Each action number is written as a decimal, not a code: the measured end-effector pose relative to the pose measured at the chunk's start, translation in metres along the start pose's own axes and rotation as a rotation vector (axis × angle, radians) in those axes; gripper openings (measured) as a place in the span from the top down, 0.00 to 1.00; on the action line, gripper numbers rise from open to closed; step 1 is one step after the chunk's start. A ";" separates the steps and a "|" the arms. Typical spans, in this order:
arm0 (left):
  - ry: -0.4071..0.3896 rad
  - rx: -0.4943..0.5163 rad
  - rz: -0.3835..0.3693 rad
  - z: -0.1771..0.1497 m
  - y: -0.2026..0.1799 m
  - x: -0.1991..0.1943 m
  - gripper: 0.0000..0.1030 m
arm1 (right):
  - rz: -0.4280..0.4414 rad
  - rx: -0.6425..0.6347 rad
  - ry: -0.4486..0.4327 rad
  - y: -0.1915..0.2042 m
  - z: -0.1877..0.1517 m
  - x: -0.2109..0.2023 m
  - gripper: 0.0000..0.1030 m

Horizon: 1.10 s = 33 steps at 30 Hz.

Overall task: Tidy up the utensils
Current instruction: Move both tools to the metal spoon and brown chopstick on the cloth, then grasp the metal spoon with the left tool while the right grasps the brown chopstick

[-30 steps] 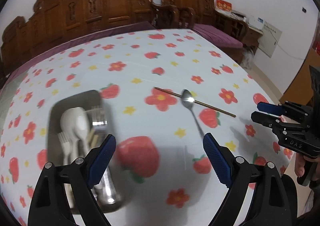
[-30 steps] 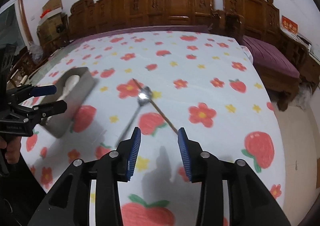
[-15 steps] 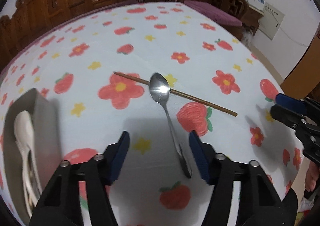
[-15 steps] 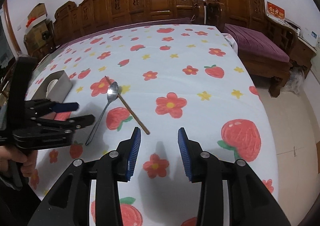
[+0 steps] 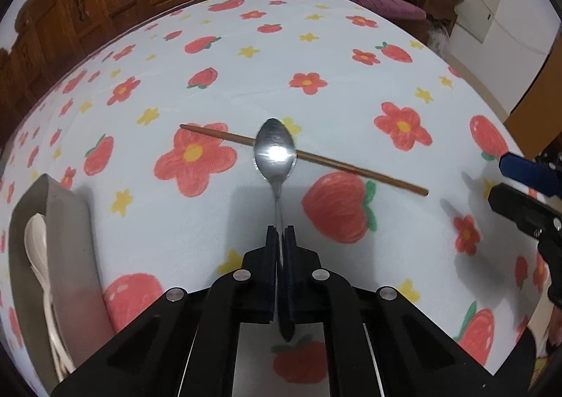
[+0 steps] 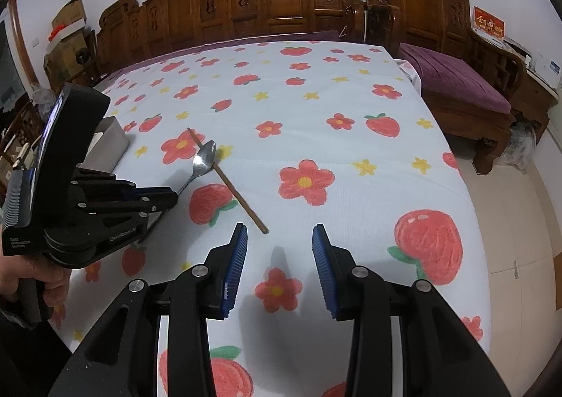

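L tool (image 5: 280, 235) just closed, pinching spoon (image 5: 275, 154) handle; bowel end points away, resting on chopstick (image 5: 351, 167). Bin (image 5: 66, 221) lies left, near. R tool (image 6: 279, 246) half-open, empty, by chopstick tip.

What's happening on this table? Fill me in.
A person holds a gripper in each hand, sorting utensils. The left gripper has just closed on the handle of the shiny metal spoon, whose bowl lies over a thin brown wooden chopstick on the strawberry-print tablecloth. The right gripper hovers open. A grey metal tray already holds white spoons.
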<state>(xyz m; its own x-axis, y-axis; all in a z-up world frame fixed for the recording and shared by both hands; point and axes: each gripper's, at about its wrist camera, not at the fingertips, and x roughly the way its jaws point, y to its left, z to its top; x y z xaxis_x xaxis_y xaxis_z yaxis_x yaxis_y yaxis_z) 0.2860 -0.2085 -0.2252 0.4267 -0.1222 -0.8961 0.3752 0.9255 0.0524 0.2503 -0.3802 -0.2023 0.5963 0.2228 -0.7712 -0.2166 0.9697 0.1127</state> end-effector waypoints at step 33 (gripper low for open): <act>-0.052 0.008 -0.061 0.013 0.045 -0.011 0.80 | 0.031 -0.214 0.090 0.036 0.039 0.093 0.89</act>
<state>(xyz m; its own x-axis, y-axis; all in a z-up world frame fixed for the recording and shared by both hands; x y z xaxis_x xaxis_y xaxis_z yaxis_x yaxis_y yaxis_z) 0.3092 -0.1704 -0.2072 0.4450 -0.1970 -0.8736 0.4079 0.9130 0.0019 0.3275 -0.3203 -0.2455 0.5173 0.2333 -0.8234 -0.3989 0.9169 0.0092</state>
